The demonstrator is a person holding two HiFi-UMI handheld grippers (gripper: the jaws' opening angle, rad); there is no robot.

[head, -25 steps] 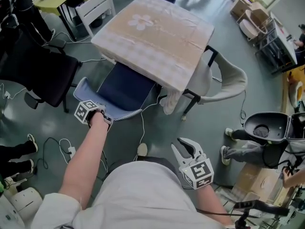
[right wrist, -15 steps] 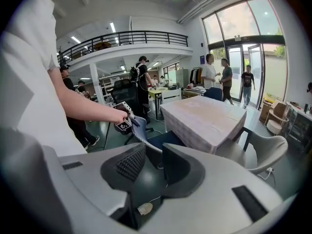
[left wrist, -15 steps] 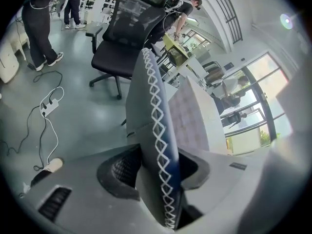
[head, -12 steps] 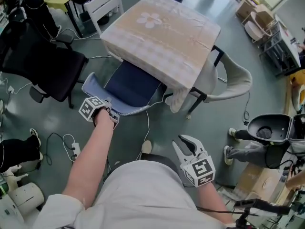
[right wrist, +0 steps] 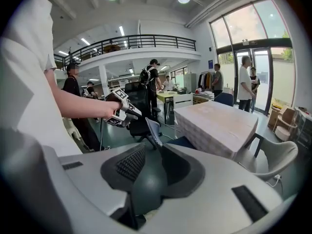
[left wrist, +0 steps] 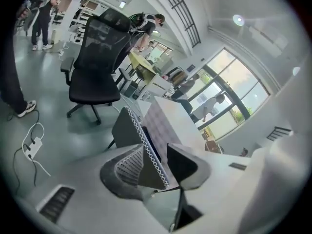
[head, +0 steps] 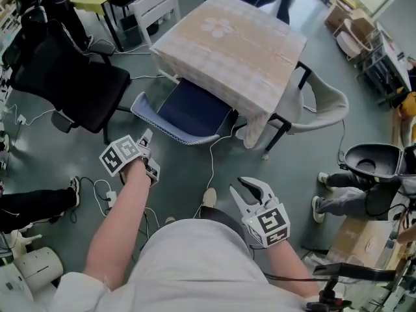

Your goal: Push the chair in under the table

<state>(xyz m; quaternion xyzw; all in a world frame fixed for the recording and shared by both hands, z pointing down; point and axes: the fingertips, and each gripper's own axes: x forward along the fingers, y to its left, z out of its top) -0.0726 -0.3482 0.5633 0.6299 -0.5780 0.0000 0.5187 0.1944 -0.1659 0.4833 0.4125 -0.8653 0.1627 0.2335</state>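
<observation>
A blue chair (head: 170, 123) with a white-trimmed backrest stands at the near side of the table (head: 224, 41), which has a beige cloth; its seat (head: 198, 106) reaches partly under the top. My left gripper (head: 148, 142) hangs a little short of the backrest, apart from it, open and empty. Through the gap between its jaws in the left gripper view (left wrist: 163, 155) the backrest (left wrist: 129, 130) and table (left wrist: 170, 123) show farther off. Close to my body, my right gripper (head: 250, 190) is open with nothing in it, pointing at the chair (right wrist: 152, 129) and the table (right wrist: 219, 123).
A black office chair (head: 71, 77) stands left of the blue one. A grey shell chair (head: 322, 106) sits at the table's right side, a white chair (head: 159, 8) behind. Cables (head: 211, 168) and a power strip (head: 110, 200) lie on the floor. A black bin (head: 374, 164) is at right.
My left gripper has let go of the chair's backrest, opened, and drawn back and up toward me. The right gripper has shifted slightly, still open.
</observation>
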